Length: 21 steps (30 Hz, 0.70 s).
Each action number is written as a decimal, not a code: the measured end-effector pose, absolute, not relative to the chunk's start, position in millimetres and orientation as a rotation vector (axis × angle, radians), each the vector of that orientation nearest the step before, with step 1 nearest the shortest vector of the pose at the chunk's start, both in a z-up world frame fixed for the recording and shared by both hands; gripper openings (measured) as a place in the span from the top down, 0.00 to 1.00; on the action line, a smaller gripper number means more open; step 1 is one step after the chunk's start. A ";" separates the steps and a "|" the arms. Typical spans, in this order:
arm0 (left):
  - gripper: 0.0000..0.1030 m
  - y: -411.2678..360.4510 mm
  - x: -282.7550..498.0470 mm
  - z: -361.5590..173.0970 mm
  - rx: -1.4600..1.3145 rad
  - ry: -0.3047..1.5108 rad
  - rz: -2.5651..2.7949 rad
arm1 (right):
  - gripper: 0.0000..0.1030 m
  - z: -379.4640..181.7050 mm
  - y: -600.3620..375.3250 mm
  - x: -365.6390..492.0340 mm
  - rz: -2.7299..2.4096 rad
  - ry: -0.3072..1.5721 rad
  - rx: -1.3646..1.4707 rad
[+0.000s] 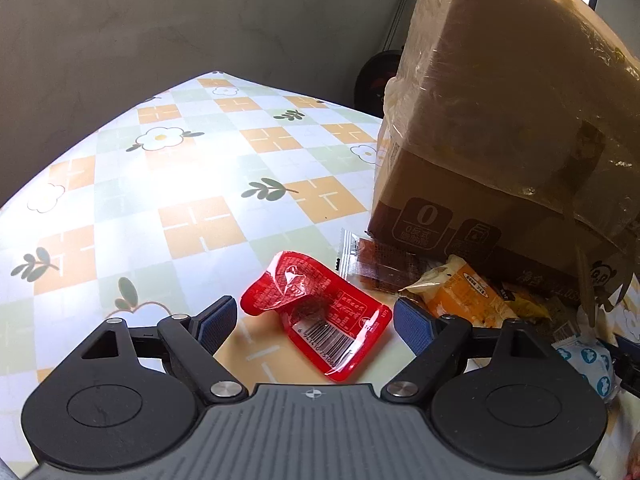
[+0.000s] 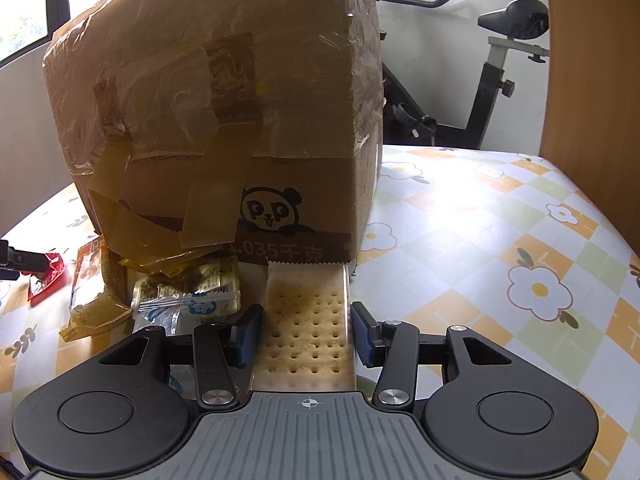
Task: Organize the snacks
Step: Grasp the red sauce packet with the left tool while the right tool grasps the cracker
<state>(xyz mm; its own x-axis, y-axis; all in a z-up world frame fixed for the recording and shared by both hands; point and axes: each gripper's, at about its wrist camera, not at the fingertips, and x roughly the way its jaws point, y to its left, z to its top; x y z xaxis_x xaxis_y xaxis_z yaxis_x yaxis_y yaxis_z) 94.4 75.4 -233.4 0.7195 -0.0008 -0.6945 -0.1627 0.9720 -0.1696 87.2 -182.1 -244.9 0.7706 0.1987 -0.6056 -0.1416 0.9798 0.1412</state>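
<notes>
Plastic film is what I must handle here. In the left wrist view, my left claw (image 1: pixel 314 322) stands spread, its pads on either side of the red sachet (image 1: pixel 316 312) without pressing it. The sachet lies flat on the surface (image 1: pixel 180 184), just in front of the taped cardboard box (image 1: pixel 500 128). I judge it light, soft and slippery, and its top corner is already folded over. I would take it across the thick middle, near the barcode, because the thin sealed edge may slide out of the pads. Beside it lie a clear packet with a dark red snack (image 1: pixel 380 264) and an orange packet (image 1: pixel 468 300), both touching the foot of the box.

In the right wrist view, my right claw (image 2: pixel 306 334) is pinching the cracker packet (image 2: pixel 306 320) by its two long sides. The packet's far end reaches the bottom of the box. The cracker inside is stiff but, I think, fragile, so a hard squeeze may break it. To the left lie a few more loose packets (image 2: pixel 188 292) against the box, all light and easy to push away by accident.
</notes>
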 end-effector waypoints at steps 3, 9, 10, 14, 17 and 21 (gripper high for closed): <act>0.15 70.6 99.1 -234.7 -0.216 0.766 0.082 | 0.58 -244.8 -182.2 86.9 0.188 0.665 0.093; 0.15 66.3 118.7 -241.2 -0.196 0.769 0.101 | 0.57 -244.8 -184.3 86.9 0.194 0.663 0.105; 0.15 64.8 121.5 -241.8 -0.183 0.770 0.099 | 0.57 -244.7 -184.8 86.9 0.194 0.663 0.107; 0.15 54.4 121.6 -244.9 -0.117 0.768 0.105 | 0.57 -244.6 -186.1 87.1 0.196 0.662 0.112; 0.14 45.0 117.8 -250.0 -0.040 0.767 0.155 | 0.57 -244.7 -187.6 87.4 0.199 0.661 0.120; 0.10 42.8 117.5 -251.6 -0.050 0.758 0.200 | 0.57 -244.9 -187.0 87.2 0.199 0.663 0.116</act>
<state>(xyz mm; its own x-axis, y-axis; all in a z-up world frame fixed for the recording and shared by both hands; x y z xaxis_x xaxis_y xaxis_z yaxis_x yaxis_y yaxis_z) 117.5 42.8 -251.6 0.7081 0.1621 -0.6872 -0.1979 0.9798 0.0273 87.2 -187.0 -244.9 0.7702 0.2199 -0.5987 -0.1459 0.9745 0.1703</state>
